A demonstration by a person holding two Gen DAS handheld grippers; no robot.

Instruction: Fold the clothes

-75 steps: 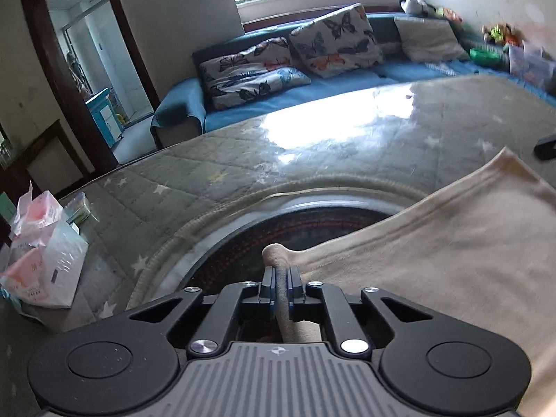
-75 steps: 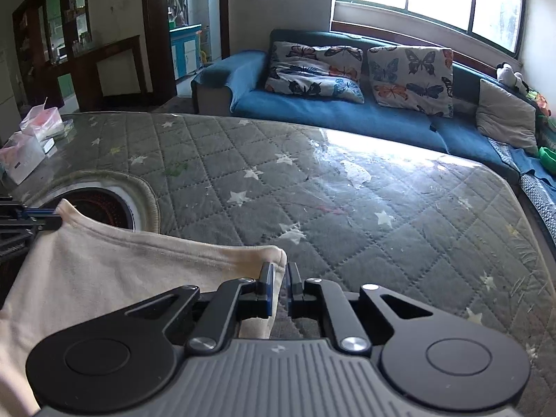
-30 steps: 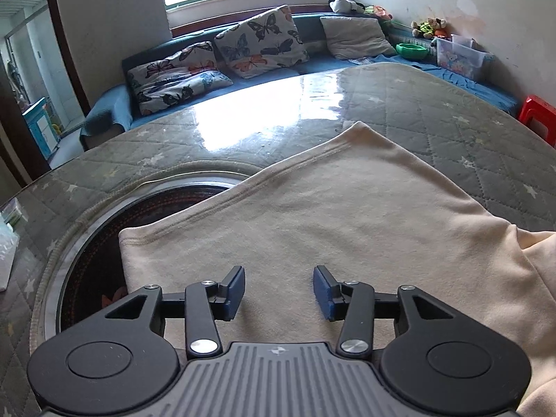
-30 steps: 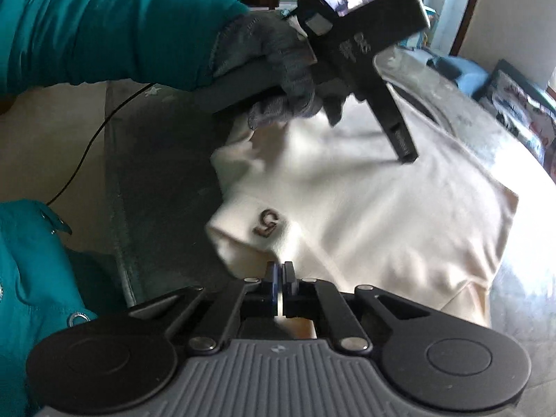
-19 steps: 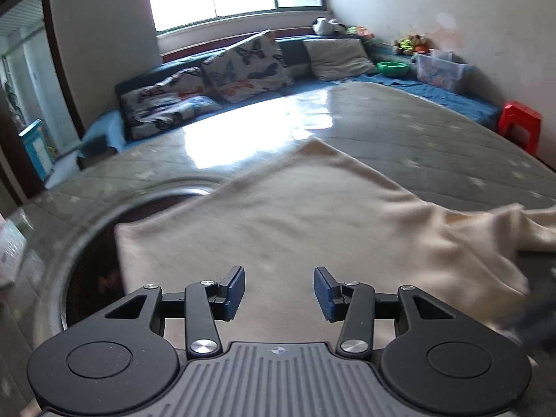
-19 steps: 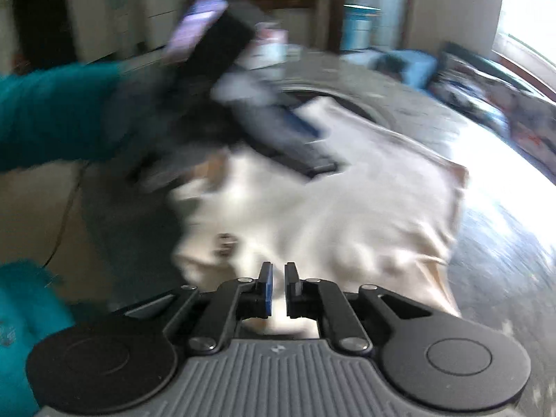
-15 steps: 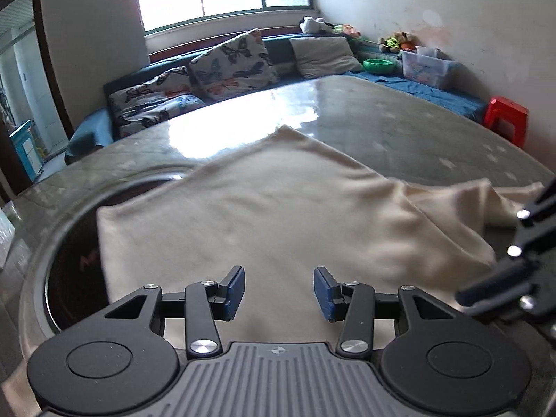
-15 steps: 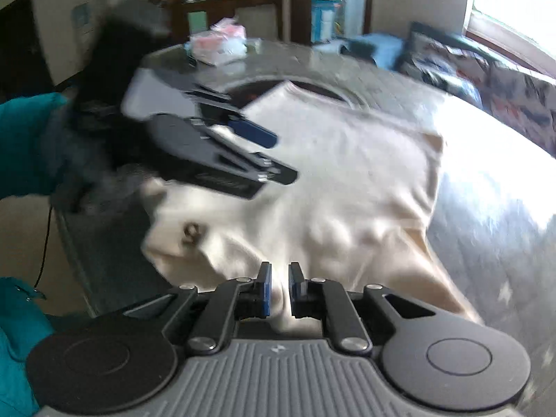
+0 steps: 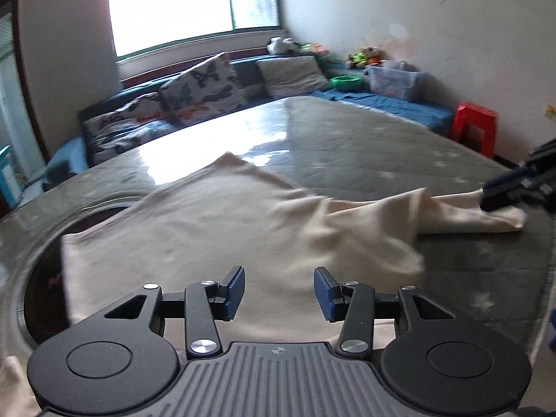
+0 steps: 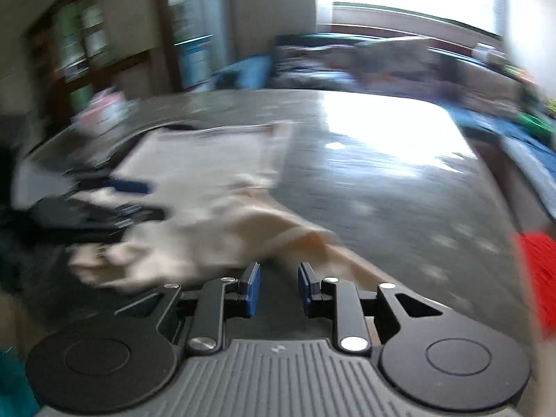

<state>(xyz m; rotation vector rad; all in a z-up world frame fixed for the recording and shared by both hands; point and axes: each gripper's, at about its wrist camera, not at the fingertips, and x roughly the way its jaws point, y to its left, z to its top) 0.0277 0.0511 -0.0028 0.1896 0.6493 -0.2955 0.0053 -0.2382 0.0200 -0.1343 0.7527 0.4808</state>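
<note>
I am holding my left gripper [image 9: 278, 292] over the cream-coloured cotton garment [image 9: 215, 229], its blue-padded jaws standing partly apart with nothing gripped between them, only cloth lying flat below. The garment is spreading across the round table covered in grey quilted star-print cloth [image 9: 365, 146], filling the left wrist view from 9 o'clock through the centre, its far corner pointing toward 12 o'clock. One sleeve [image 9: 469, 213] is trailing out toward 3 o'clock, bunched where it joins the body. My right gripper [image 9: 504, 191] is showing at the 3 o'clock edge of that view, its dark blue fingertip right at the sleeve's end; I cannot tell there whether it is touching. In the right wrist view, heavily blurred, my right gripper [image 10: 277, 288] is opening, jaws a narrow gap apart, and nothing is pinched between the pads; the pale cloth [image 10: 215, 236] is lying just ahead of the tips from 9 to 12 o'clock. My left gripper [image 10: 114, 201] is appearing smeared at 9 o'clock there. A dark circular opening in the table [image 9: 45, 278] is sitting at 8 o'clock under the garment's near edge. A red plastic stool [image 9: 474, 128] is standing beyond the table at 2 o'clock.
</note>
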